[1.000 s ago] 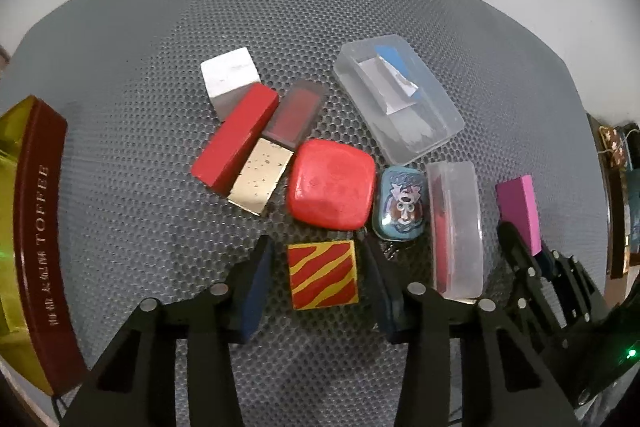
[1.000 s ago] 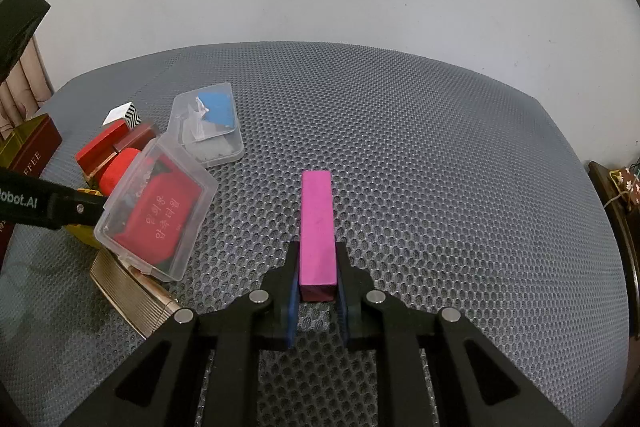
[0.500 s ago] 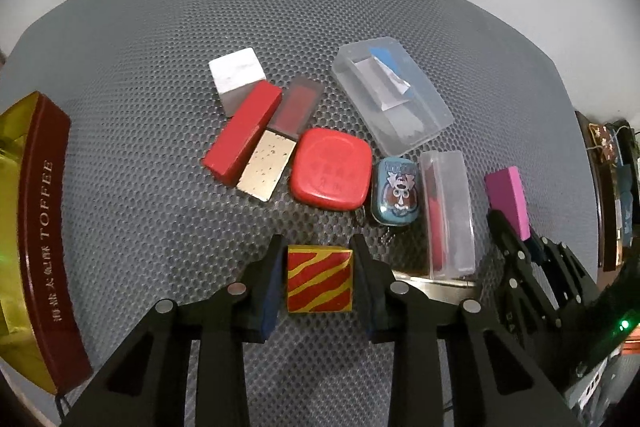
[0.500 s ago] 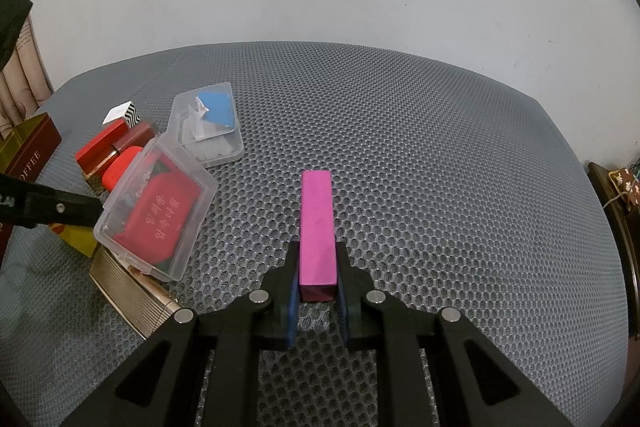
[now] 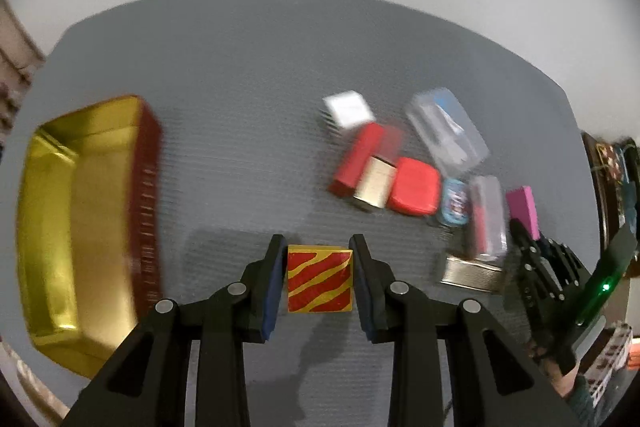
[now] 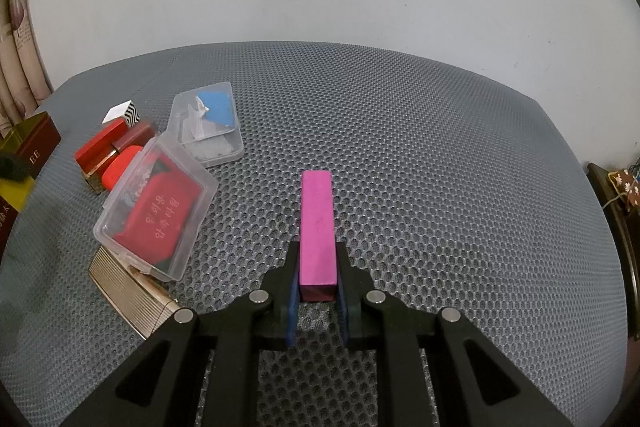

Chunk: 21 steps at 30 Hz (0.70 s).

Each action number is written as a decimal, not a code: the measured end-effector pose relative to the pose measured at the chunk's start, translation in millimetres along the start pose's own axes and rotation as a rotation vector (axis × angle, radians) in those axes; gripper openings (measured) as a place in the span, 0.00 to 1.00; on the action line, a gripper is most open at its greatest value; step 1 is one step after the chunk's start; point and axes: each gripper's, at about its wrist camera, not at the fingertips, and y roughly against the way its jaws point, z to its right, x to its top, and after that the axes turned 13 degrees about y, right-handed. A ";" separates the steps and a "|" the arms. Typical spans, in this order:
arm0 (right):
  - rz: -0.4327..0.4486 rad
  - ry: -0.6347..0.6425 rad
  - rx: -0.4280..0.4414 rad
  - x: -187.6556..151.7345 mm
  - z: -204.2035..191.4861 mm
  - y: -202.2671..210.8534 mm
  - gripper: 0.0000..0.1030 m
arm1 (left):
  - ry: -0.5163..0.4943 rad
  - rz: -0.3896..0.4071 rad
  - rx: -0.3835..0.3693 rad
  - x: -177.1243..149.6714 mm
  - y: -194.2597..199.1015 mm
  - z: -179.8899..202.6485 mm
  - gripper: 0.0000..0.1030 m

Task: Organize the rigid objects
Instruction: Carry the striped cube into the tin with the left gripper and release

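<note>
Jaws of left gripper (image 5: pixel 320 277) clamp the red-and-gold striped cube (image 5: pixel 320 278), held above grey mesh tabletop (image 5: pixel 248 131); gold tin (image 5: pixel 80 227) sits to its left, blurred. Right gripper (image 6: pixel 318 293) jaws pinch the magenta block (image 6: pixel 317 231) by its near end. Clear case with red card (image 6: pixel 158 215) lies left, over ribbed gold lighter (image 6: pixel 132 297).

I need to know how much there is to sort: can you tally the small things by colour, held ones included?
Clear: 2 (blue-filled box, red-filled box)
Red: 2 (long box, rounded case)
Gold: 2 (tube, ribbed case)
White: 1 (white cube)
Blue: 1 (small tin)
Striped: 1 (striped cube, held)
Pink: 1 (pink block, held)
Total: 10
</note>
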 end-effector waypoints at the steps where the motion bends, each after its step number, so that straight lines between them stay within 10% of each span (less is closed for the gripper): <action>1: 0.000 0.000 0.001 -0.7 0.4 0.4 0.15 | 0.005 0.009 0.008 3.6 4.8 -7.8 0.27; 11: -0.001 0.002 -0.002 -0.9 1.2 -0.1 0.15 | 0.090 0.075 0.141 17.6 52.7 -110.3 0.28; 21: -0.001 0.003 -0.004 12.2 -15.5 -11.2 0.15 | 0.143 0.041 0.247 36.1 16.1 -176.0 0.28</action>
